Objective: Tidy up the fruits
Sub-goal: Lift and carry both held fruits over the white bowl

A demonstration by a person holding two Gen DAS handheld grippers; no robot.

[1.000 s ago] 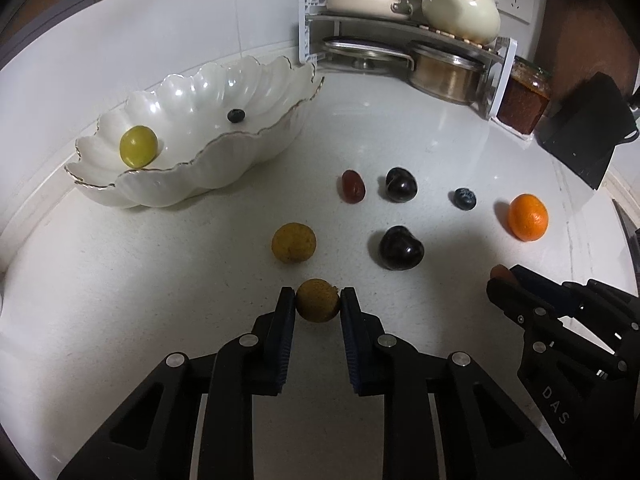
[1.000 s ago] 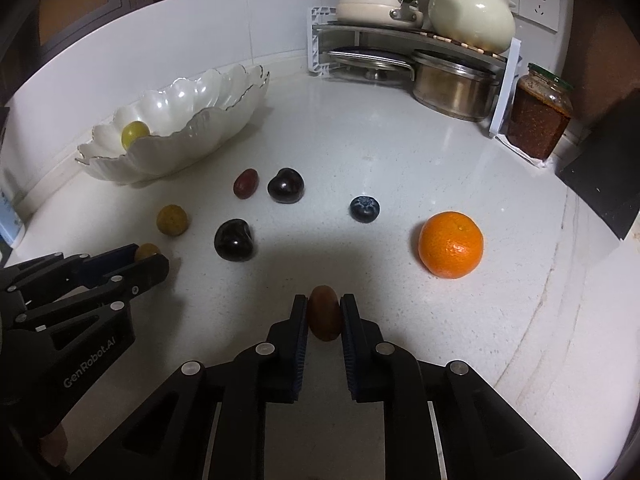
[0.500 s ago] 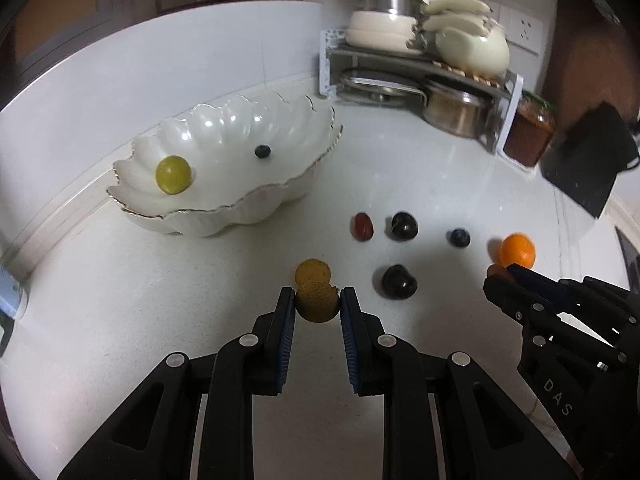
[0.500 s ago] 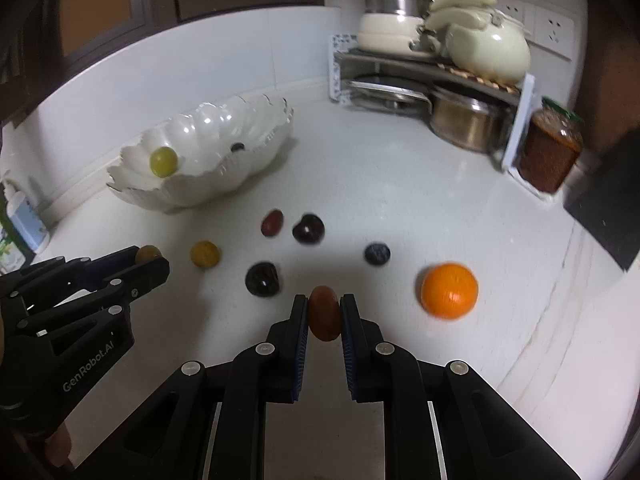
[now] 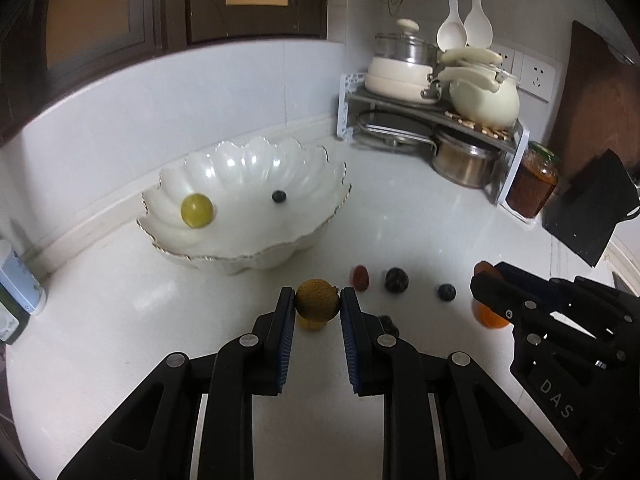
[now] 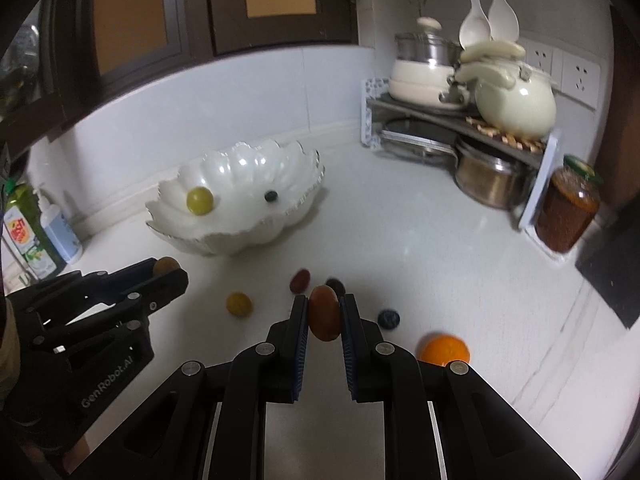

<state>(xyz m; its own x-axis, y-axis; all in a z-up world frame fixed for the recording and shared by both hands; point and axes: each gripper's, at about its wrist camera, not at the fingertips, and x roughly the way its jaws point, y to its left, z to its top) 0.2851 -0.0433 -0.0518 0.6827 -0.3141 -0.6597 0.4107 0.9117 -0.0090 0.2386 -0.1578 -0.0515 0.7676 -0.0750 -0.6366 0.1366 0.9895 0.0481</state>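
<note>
My left gripper (image 5: pixel 317 300) is shut on a brown longan (image 5: pixel 317 298), held above the counter in front of the white scalloped bowl (image 5: pixel 304 184). The bowl holds a green grape (image 5: pixel 196 210) and a blueberry (image 5: pixel 279 196). My right gripper (image 6: pixel 324 314) is shut on a reddish-brown date (image 6: pixel 324 312), also raised. On the counter lie another longan (image 6: pixel 239 303), a red date (image 5: pixel 360 277), a dark plum (image 5: pixel 396 279), a blueberry (image 5: pixel 446 292) and an orange (image 6: pixel 445 350). A second dark plum (image 5: pixel 388 322) peeks out behind my left finger.
A pot rack (image 5: pixel 432 112) with pots and a cream kettle stands at the back right, with a sauce jar (image 5: pixel 532 184) beside it. A black knife block (image 5: pixel 588 208) is at the right. Bottles (image 6: pixel 36 232) stand at the left by the wall.
Both grippers have lifted with their fruit, well above the counter, so the bowl and loose fruit look smaller and farther below. Both stay shut.
</note>
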